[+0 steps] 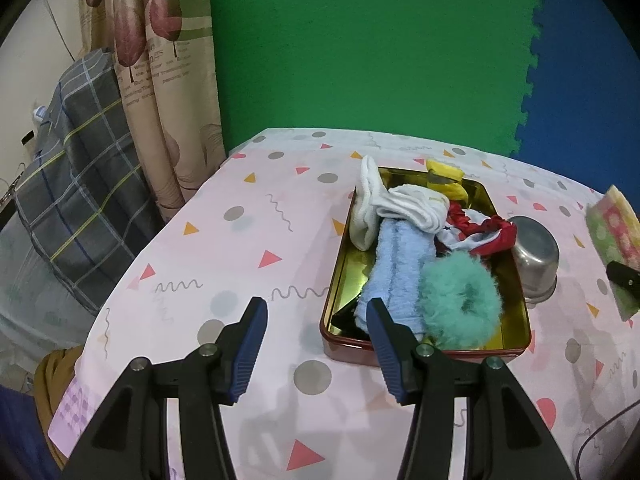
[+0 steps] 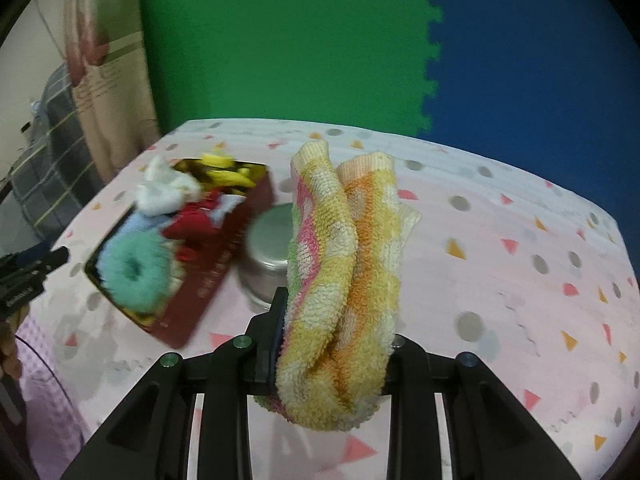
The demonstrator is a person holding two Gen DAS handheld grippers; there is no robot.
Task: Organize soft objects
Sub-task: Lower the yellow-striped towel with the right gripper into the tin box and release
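Note:
A red tin with a gold inside (image 1: 424, 350) holds a teal fluffy scrunchie (image 1: 460, 300), a light blue cloth (image 1: 396, 268), a white sock (image 1: 384, 204), a red scrunchie (image 1: 488, 232) and a yellow item (image 1: 444, 178). My left gripper (image 1: 316, 320) is open and empty just left of the tin's near corner. My right gripper (image 2: 336, 320) is shut on a folded yellow, orange and pink towel (image 2: 348, 272), held above the table to the right of the tin (image 2: 208, 280). The towel also shows at the right edge of the left wrist view (image 1: 614, 232).
An upturned steel bowl (image 1: 534, 256) stands against the tin's right side, also in the right wrist view (image 2: 266, 252). The table has a pink patterned cloth (image 1: 248, 232). A green and blue foam wall (image 1: 360, 48) stands behind. A curtain (image 1: 160, 80) and plaid bedding (image 1: 76, 168) lie left.

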